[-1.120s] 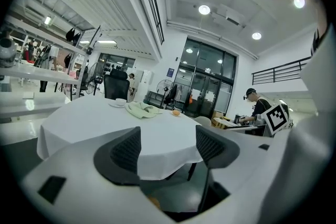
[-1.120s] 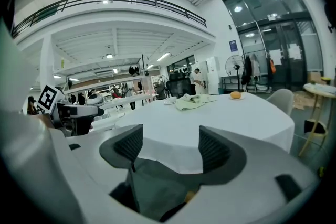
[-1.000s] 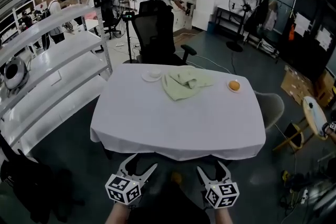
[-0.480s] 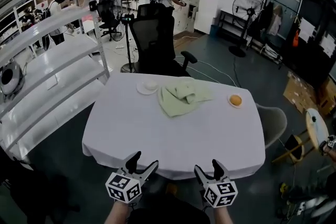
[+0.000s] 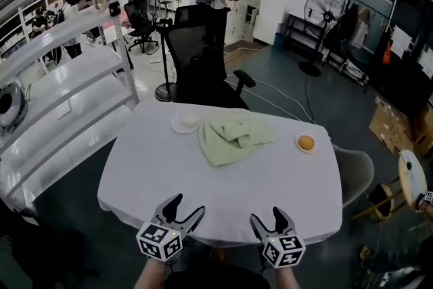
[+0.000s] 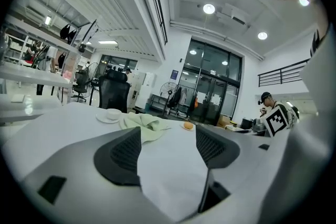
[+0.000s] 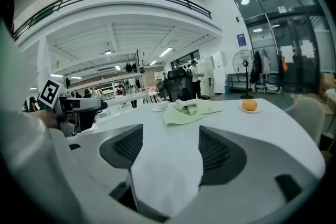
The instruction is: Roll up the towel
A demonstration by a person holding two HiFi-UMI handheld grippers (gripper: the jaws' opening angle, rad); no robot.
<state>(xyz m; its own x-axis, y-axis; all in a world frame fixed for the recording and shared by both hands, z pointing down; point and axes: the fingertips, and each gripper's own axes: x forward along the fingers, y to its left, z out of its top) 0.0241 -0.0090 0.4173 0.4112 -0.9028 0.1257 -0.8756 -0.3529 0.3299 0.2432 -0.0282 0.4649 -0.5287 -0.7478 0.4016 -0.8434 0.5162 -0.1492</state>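
A pale green towel (image 5: 232, 137) lies crumpled on the far half of the white-clothed table (image 5: 169, 179); it also shows as the towel (image 6: 142, 124) in the left gripper view and the towel (image 7: 190, 109) in the right gripper view. My left gripper (image 5: 182, 210) is held at the table's near edge, open and empty. My right gripper (image 5: 270, 220) hangs beside it, also open and empty. Both are well short of the towel.
A white saucer with a cup (image 5: 185, 122) sits left of the towel and an orange on a small plate (image 5: 306, 143) right of it. A black office chair (image 5: 200, 64) stands behind the table, white shelving (image 5: 54, 98) to the left, a pale chair (image 5: 355, 172) at the right.
The view has drawn nearer the table, which now reaches down to the grippers. Both grippers stay open at the near edge.
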